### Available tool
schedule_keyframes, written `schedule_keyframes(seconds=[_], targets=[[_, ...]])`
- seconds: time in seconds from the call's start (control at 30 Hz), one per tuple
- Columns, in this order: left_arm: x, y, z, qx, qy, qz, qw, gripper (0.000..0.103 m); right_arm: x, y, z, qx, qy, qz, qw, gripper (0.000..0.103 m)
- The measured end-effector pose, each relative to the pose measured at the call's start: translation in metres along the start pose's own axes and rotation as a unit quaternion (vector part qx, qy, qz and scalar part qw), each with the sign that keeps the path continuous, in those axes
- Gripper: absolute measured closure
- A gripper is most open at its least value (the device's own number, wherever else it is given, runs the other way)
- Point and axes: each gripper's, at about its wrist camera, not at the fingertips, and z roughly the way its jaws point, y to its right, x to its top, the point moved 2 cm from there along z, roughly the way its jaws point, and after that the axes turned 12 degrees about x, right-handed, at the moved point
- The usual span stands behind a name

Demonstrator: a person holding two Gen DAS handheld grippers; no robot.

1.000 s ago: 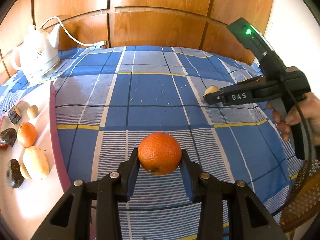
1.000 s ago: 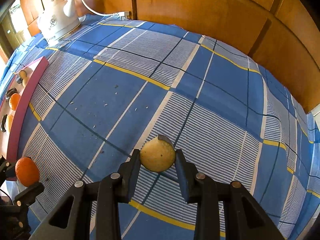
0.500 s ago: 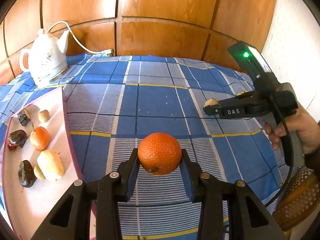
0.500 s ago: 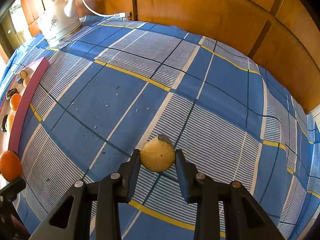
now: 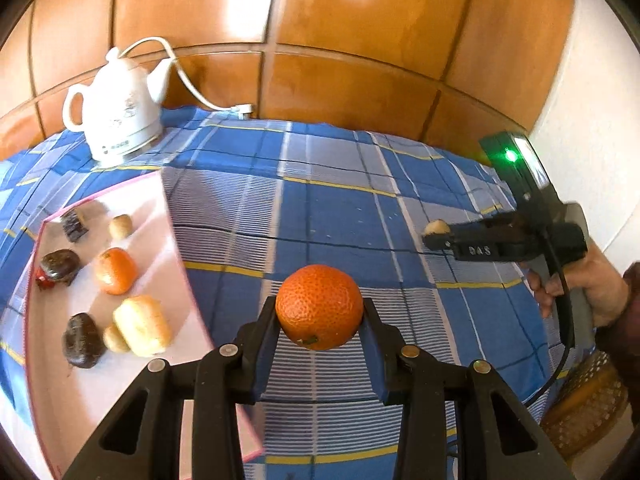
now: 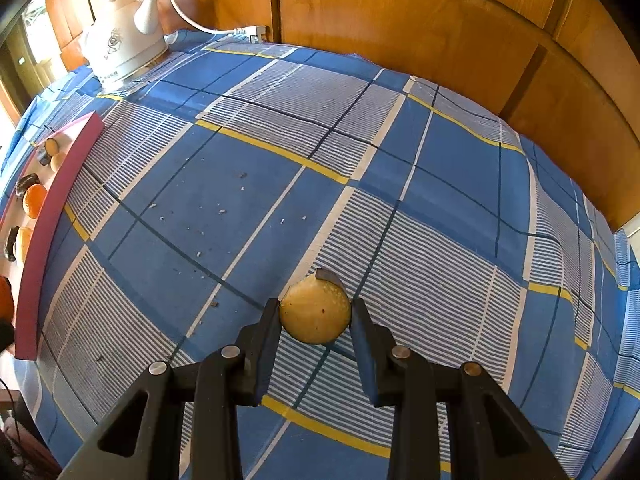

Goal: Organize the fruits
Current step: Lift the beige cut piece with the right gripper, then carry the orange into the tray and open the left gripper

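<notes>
The left gripper (image 5: 320, 316) is clenched on an orange (image 5: 319, 306), both pads pressed against its sides, and the fruit hangs clear above the blue checked cloth (image 5: 340, 208) that covers the table. It sits just past the right edge of the pink tray (image 5: 176, 240), which lies along the table's left side. On the tray rest a second orange (image 5: 116, 271), a pale yellow fruit (image 5: 142, 331), a small tan one (image 5: 121, 227) near the far end, and several dark lumps (image 5: 82, 340) that are too blurred to name. A white kettle (image 5: 116, 120) stands at the far left corner of the table, its cord (image 5: 188, 84) running to a plug (image 5: 244, 109) by the wooden wall (image 5: 340, 40)

The right gripper (image 6: 315, 316) grasps a round yellow fruit (image 6: 315, 312), its pads tight on both sides, held over the striped part of the cloth (image 6: 440, 184) toward the near middle of the table. A dark stub (image 6: 328, 275) shows at the top of this fruit. Small crumbs (image 6: 220, 212) lie scattered on the cloth to the left of it. In the left wrist view the same gripper (image 5: 434, 229) shows from the side near the table's right edge, with the yellow fruit (image 5: 437, 226) at its tip, a green light (image 5: 510, 156) on its body, and a hand (image 5: 588, 284) around the handle. A woven basket (image 5: 588, 404) stands below that hand, off the table's near right corner

In the right wrist view the tray's red rim (image 6: 56, 216) runs along the left edge of the table, with the kettle (image 6: 124, 48) at the far left corner
</notes>
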Motion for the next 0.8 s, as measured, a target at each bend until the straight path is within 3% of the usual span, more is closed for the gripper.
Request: schedule_keyframes(seconds=[0.1, 0.27, 0.53, 0.7, 0.8], targets=[[0.003, -0.028, -0.008, 0.003, 0.004, -0.031, 0.9995, 0.064, 0.000, -0.001, 0.000, -0.002, -0.001, -0.003, 1.000, 0.068], [0.003, -0.094, -0.025, 0.037, 0.016, -0.097, 0.9944, 0.064, -0.001, -0.003, 0.000, 0.001, -0.002, -0.004, 1.000, 0.068], [-0.012, -0.194, -0.028, 0.098, 0.008, -0.211, 0.9726, 0.064, -0.003, -0.009, 0.003, 0.000, -0.008, -0.014, 1.000, 0.068], [-0.014, -0.219, -0.012, 0.099, -0.006, -0.234, 0.9672, 0.064, -0.003, -0.009, 0.003, 0.001, -0.008, -0.012, 1.000, 0.068], [-0.012, -0.220, 0.005, 0.106, -0.020, -0.219, 0.9698, 0.064, -0.003, -0.009, 0.003, 0.001, -0.008, -0.012, 1.000, 0.068]])
